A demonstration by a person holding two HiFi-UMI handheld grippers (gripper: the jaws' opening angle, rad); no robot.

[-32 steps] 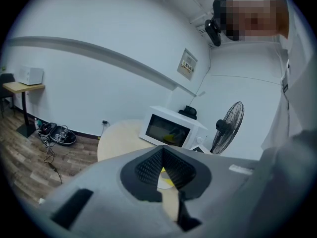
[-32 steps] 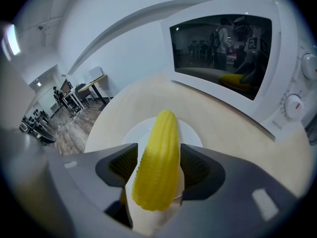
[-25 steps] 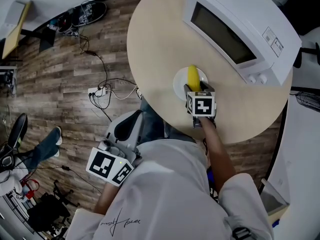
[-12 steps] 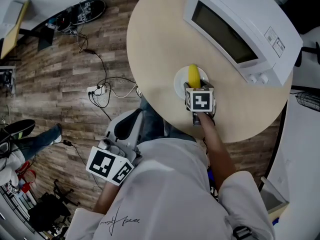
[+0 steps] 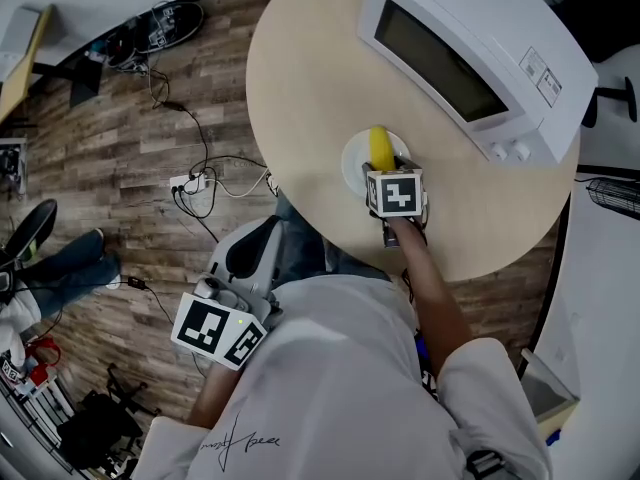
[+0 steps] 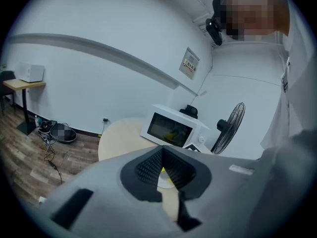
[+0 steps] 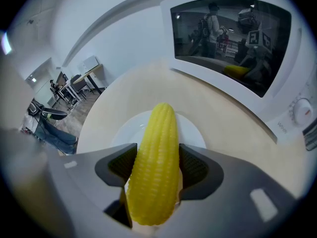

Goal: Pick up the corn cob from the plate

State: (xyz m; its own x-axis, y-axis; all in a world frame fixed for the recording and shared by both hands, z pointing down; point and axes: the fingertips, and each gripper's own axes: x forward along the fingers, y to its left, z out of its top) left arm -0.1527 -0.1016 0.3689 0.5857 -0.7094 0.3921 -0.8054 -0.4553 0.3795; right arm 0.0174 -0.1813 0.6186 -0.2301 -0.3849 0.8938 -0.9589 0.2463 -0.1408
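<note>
On round table (image 5: 300,88): one plate (image 7: 195,133), one corn cob (image 7: 158,143) clamped in right tongs (image 7: 157,163); left tongs (image 6: 163,166) closed, empty

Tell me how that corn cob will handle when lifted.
Likely stiff: the corn cob shows no dent between the right gripper's jaws. Its round, tapered body could roll on the plate or slip forward if gripped loosely.

We logged the yellow corn (image 7: 156,143), whole, tip pointing away, pinched mid-length by the right gripper (image 7: 157,166), above the round white plate (image 7: 195,135); couldn't tell if lifted.
</note>
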